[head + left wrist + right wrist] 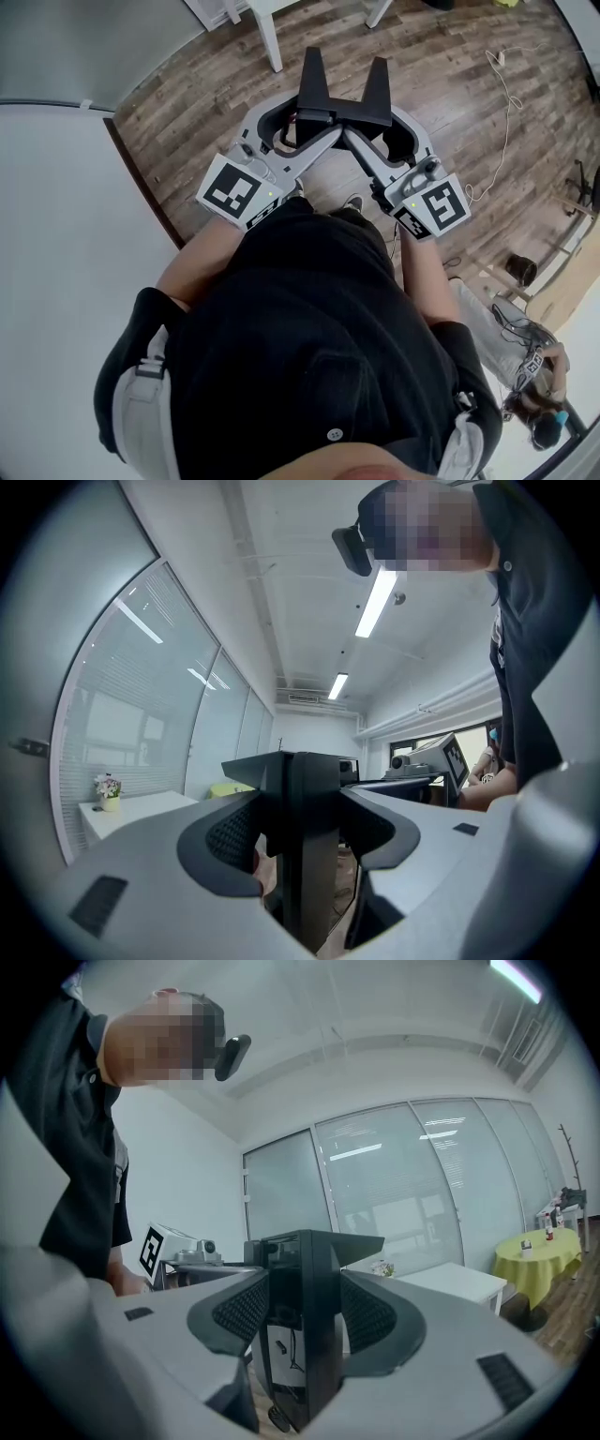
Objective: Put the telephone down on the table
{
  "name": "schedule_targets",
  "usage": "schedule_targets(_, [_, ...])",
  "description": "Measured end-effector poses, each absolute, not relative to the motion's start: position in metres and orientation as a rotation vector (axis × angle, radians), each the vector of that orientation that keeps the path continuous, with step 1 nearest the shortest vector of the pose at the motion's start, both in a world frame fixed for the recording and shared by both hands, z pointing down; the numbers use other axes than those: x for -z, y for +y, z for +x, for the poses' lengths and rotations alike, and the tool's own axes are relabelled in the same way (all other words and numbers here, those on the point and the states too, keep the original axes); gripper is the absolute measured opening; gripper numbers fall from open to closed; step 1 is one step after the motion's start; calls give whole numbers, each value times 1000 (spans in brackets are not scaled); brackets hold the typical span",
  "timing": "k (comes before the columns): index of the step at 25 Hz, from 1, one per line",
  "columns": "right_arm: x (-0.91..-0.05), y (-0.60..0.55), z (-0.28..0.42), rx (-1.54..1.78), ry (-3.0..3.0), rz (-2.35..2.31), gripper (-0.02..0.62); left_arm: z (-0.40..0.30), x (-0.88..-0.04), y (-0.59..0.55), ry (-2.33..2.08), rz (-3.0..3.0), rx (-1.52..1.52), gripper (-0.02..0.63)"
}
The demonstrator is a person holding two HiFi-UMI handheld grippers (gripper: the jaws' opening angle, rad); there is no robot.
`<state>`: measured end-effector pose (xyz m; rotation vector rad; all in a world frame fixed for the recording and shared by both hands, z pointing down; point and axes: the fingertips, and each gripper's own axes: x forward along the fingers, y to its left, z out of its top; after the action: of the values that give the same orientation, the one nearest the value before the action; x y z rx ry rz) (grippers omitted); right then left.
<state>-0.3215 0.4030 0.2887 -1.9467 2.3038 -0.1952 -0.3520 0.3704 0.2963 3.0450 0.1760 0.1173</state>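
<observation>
Over the brown wood-plank floor (450, 112), both tools are held out level, side by side, ahead of the person in the black shirt (309, 328). Grey, black-jawed left gripper (314, 73): released, jaws spread wide, only a black upright bar (302, 836) showing between the pads. Matching right gripper (378, 82): same story, spread wide, grasping nothing. Broad white table (56, 234) sits off to the left. Telephone: out of sight in every view.

Your head cam looks steeply down over your torso at the left gripper (314, 80), right gripper (378, 84) and wood floor (450, 75). Gripper cams sit close behind their fingers (305, 836), facing level into the room. Beside the fingers, each catches the other's marker cube (453, 757).
</observation>
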Motion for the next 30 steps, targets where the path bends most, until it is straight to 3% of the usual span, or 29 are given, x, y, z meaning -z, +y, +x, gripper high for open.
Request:
schedule_targets(11, [-291, 357, -310, 206, 2286, -1959, 235, -341, -296, 323, 186, 3042, -92, 262])
schedule_targets(30, [-291, 304, -155, 239, 2428, -1800, 235, -189, -298, 276, -13, 3043, -130, 262])
